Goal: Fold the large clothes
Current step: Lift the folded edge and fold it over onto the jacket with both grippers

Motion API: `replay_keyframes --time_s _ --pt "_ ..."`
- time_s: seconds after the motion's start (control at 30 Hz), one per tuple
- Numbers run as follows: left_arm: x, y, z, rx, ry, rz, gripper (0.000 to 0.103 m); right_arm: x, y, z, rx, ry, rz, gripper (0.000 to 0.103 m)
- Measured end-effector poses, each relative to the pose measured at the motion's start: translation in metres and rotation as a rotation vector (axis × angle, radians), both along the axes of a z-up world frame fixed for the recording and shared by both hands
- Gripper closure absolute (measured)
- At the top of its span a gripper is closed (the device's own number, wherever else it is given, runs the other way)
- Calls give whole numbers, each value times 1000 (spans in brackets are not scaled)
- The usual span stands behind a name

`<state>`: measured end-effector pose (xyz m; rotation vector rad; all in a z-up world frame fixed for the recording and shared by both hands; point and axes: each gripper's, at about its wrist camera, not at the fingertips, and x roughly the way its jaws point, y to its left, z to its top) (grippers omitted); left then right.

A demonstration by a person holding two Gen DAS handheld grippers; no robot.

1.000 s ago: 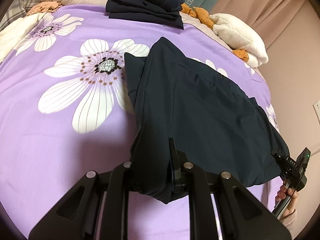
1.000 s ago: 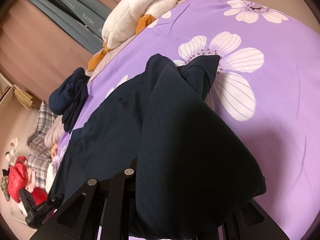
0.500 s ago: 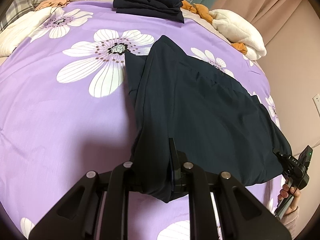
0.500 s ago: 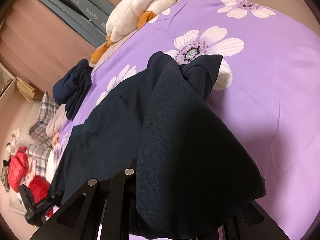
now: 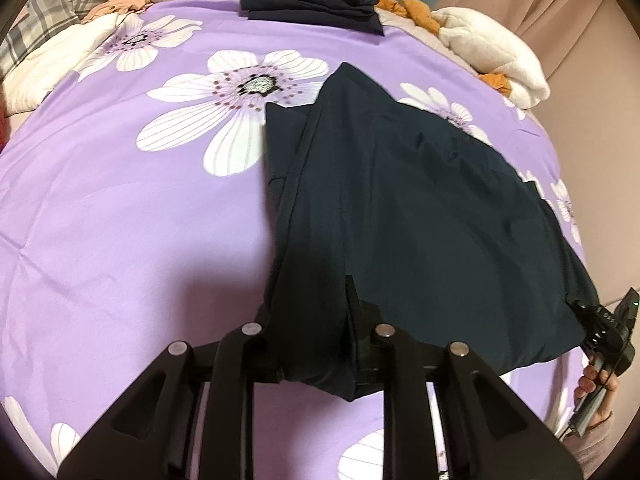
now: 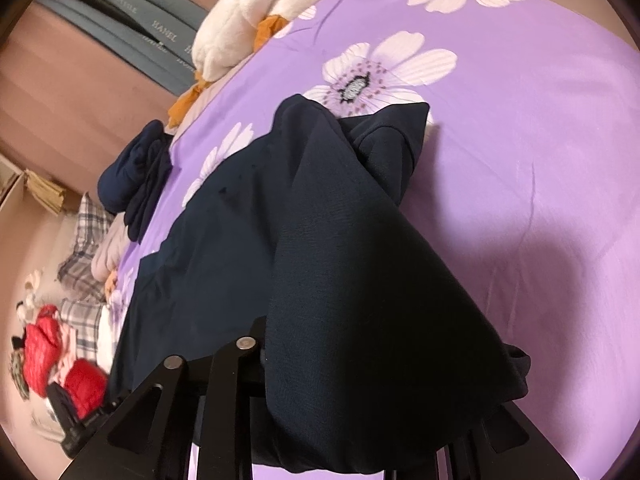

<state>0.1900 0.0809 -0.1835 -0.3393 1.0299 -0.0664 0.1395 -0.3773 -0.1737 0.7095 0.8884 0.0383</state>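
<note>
A dark navy garment [image 5: 420, 216] lies folded lengthwise on the purple floral bedspread [image 5: 120, 220], one end bunched. The left gripper [image 5: 316, 344] and right gripper [image 6: 360, 420], jaws just easing apart, each pinch a near corner

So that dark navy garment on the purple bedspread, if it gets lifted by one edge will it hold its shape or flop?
Probably flop: the dark navy garment sags in soft folds where the left claw grips its edge. It looks thin and light, draping loosely over the right claw. It may slide easily on the smooth purple bedspread, so folds could shift.
</note>
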Motion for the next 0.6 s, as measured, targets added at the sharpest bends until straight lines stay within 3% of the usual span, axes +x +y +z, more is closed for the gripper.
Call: replay_keyframes --time_s 0.2,0.53,0.6 --pt "-3 5 -9 53 25 11 67 -7 -7 -4 15 23 -22 64" --pt "-9 3 -8 102 15 3 63 -15 -13 -6 16 25 -38 62" --pt "-12 4 -7 126 12 13 56 -17 -15 -6 9 27 -42 61"
